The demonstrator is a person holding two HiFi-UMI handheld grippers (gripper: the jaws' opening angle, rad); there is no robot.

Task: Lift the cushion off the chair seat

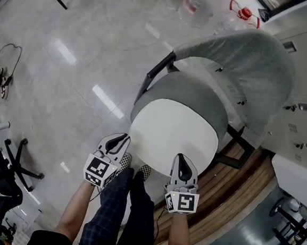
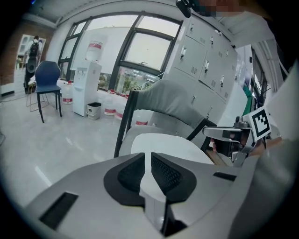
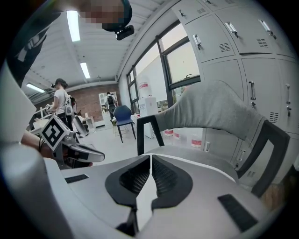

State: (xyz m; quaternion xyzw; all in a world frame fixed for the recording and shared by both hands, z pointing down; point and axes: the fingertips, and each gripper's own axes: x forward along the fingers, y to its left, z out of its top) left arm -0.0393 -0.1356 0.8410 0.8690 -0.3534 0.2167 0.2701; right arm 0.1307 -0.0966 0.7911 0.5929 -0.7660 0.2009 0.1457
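Observation:
A white cushion [image 1: 174, 134] lies on the grey seat of a chair whose grey backrest [image 1: 244, 58] curves behind it. My left gripper [image 1: 125, 138] is at the cushion's front left edge with its jaws shut and nothing between them. My right gripper [image 1: 181, 157] sits over the front edge, also shut and holding nothing. The left gripper view looks past its closed jaws [image 2: 147, 155] at the cushion [image 2: 168, 144], with the right gripper [image 2: 219, 135] beyond it. In the right gripper view the closed jaws [image 3: 151, 157] face the backrest [image 3: 215, 109]. Whether either gripper touches the cushion cannot be told.
The person's legs [image 1: 124, 207] stand just before the chair. Grey lockers [image 1: 299, 105] and a wooden platform [image 1: 234, 179] are on the right. Water bottles [image 1: 196, 3] stand behind the chair. A black office chair [image 1: 2, 167] is at lower left, a blue chair [image 2: 46, 79] far off.

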